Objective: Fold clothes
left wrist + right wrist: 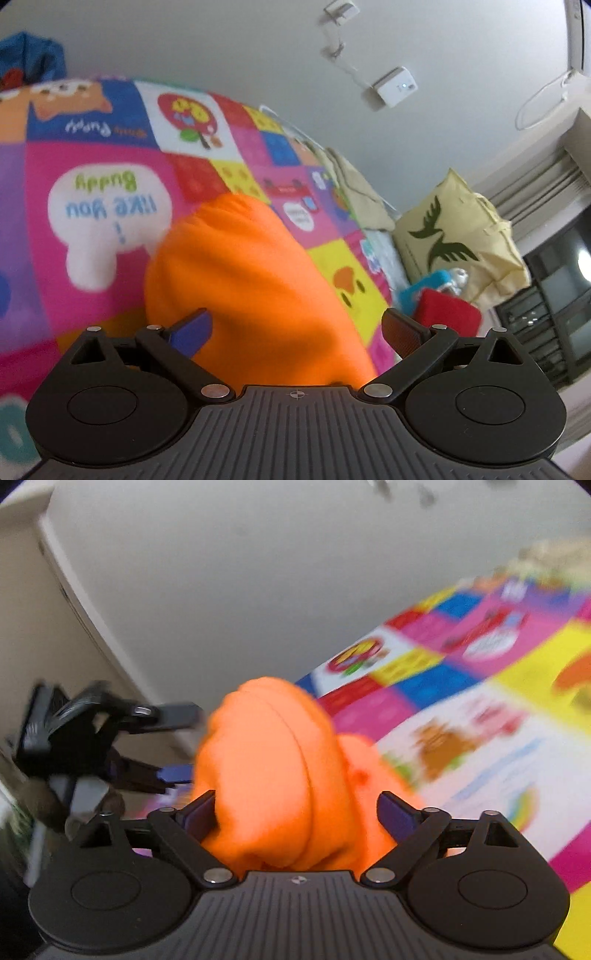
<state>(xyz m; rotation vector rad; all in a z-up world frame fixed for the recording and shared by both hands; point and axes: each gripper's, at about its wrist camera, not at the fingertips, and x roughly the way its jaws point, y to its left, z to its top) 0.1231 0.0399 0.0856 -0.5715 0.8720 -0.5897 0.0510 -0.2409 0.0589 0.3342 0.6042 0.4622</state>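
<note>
While both views blur with motion, the bright orange soft-knit garment (251, 280) sits as a bunched, layered roll on the patchwork cartoon-print bed cover (110, 192), between the two tools.

Left gripper (295, 332): jaws spread wide; the orange cloth fills the space between them, and the blue pad (192, 332) overlaps the fabric's edge while the other pad stands clear. No squeeze visible; read as open. The right wrist view also shows this tool (177, 742) just beside the roll's left flank.

Right gripper (295, 812): jaws likewise wide, the roll bulging up between them, its left pad (199, 812) against the cloth. No pinch creases seen; read as open, though blur limits certainty.

Judgement: fold looks partly made, several layers stacked but loose and rounded, not flat.

Risks:
- With neither tool clamped, the stacked layers could spring apart or slump sideways.
- A pad dragging along the knit may catch it and pull the top layer off.
- Closing on so thick a bundle may grab only outer layers, leaving inner ones to slide out.
- Soft bedding underneath gives little backing for pressing a crease.
</note>
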